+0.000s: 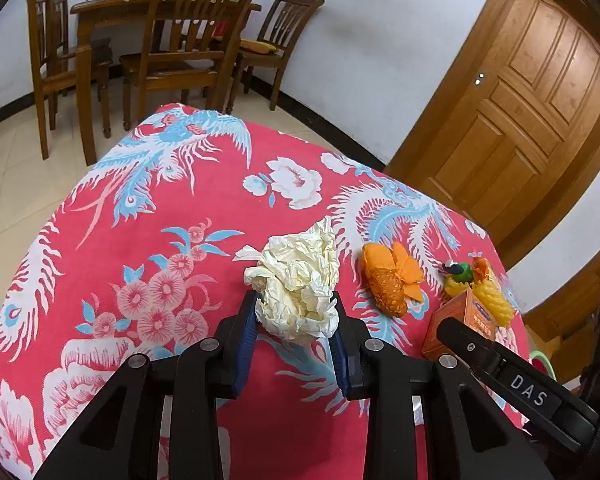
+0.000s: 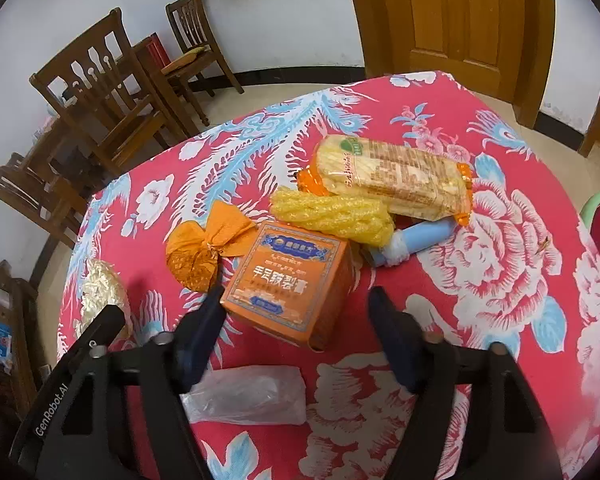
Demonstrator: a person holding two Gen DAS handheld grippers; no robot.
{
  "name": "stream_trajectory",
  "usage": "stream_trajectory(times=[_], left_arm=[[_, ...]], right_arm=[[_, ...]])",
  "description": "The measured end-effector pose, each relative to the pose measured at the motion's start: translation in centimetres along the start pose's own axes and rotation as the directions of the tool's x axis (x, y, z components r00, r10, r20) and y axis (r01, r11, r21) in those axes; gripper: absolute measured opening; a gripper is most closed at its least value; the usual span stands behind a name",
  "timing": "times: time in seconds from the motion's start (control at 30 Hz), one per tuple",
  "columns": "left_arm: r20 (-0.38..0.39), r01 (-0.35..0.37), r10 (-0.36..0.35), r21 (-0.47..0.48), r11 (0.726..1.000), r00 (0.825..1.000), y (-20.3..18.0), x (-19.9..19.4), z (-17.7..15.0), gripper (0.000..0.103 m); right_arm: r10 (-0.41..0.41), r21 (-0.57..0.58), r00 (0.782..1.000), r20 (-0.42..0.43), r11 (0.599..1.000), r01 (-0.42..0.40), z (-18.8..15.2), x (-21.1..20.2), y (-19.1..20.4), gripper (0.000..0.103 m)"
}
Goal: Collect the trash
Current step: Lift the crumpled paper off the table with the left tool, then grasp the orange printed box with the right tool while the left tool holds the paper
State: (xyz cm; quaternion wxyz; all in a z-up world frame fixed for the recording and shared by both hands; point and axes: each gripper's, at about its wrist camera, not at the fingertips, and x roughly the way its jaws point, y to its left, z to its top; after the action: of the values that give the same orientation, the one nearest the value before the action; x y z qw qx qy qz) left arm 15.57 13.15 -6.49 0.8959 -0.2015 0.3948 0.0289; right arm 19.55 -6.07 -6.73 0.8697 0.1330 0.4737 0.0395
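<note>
Landmark: orange box point(image 2: 290, 284) on the red flowered counter point(image 2: 500, 360)

- Nearest, before the box: clear plastic bag point(image 2: 246, 398)
- Right tool point(image 2: 296, 300): jaws apart, straddling the box, one finger seemingly at its left edge, no grip yet; judged best to centre, lower, then close on the side walls
- Left of box: orange wrapper point(image 2: 204, 252); farther left, crumpled paper point(image 1: 300, 280), clenched in left tool point(image 1: 296, 312)
- Behind box: yellow foam net point(image 2: 332, 214), blue tube point(image 2: 416, 240), noodle packet point(image 2: 396, 176)
</note>
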Motion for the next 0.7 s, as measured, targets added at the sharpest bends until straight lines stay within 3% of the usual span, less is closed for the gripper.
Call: stream_trajectory(times=[0.1,0.7], left_arm=[[-0.001,0.001,-0.001,0.001,1.000,1.000,0.0,0.0,0.0,0.033],[0.012,0.027,-0.028,0.079,0.997,1.000,-2.4,-1.3,-0.5,0.033]], right_arm=[[0.020,-0.007,1.000,0.004,1.000,-0.020,-0.2,-0.2,0.0,0.059],[0.135,-0.052,0.987,0.082,0.990,-0.131,-1.7,-6.6,-1.6,0.057]])
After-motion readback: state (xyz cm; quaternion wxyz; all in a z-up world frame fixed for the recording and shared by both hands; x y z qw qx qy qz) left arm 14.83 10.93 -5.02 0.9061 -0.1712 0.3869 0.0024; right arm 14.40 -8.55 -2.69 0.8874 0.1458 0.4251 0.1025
